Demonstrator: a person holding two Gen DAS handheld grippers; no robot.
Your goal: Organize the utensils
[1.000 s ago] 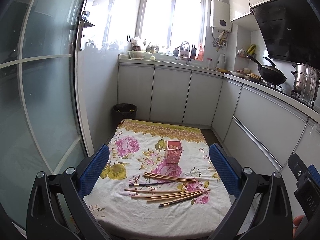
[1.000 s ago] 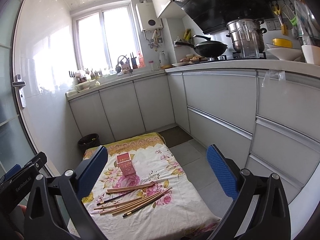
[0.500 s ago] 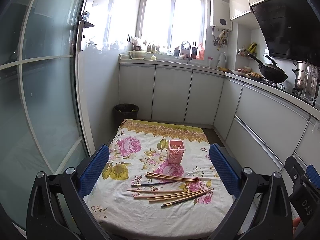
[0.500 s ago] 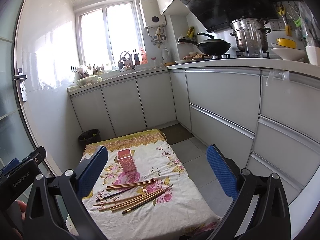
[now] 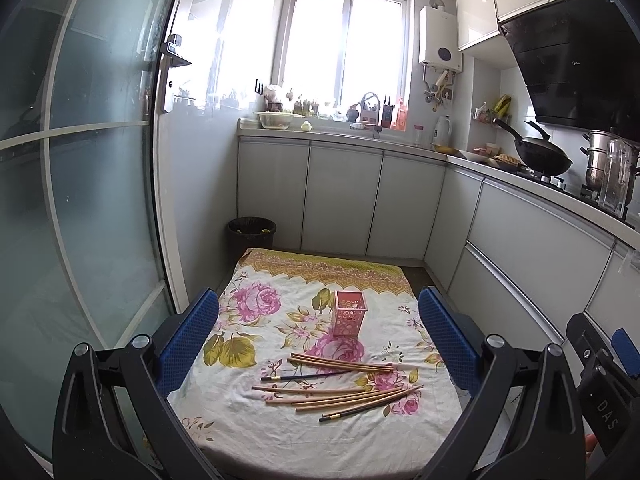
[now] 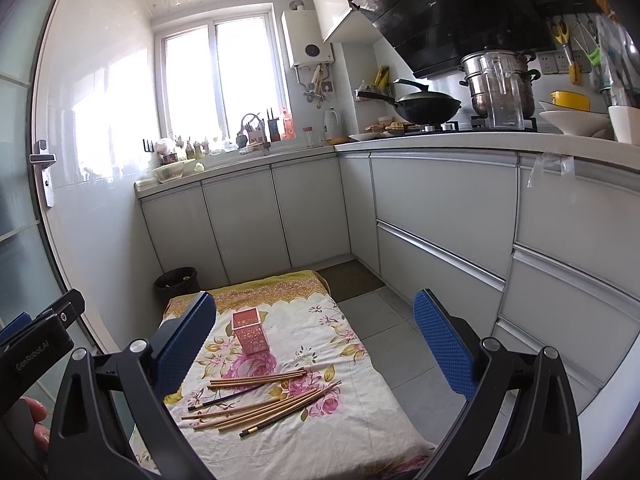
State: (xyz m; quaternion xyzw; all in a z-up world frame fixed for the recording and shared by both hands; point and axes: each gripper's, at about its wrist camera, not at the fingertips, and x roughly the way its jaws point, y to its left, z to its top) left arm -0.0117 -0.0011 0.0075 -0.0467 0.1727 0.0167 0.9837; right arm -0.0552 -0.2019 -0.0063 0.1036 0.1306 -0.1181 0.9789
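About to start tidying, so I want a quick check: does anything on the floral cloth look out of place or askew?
Yes. The chopsticks lie loose and fanned at crossing angles on the floral cloth, none in the pink holder, which stands upright behind them. Two dark chopsticks are mixed among the wooden ones. Nothing looks spilled or broken.

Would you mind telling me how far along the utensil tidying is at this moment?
Nothing looks done yet: the pink perforated square holder shows no chopsticks inside, and the wooden and dark chopsticks lie scattered on the floral cloth. Nothing is in hand: the left hand-held gripper and right hand-held gripper are open above the cloth. All chopsticks remain.
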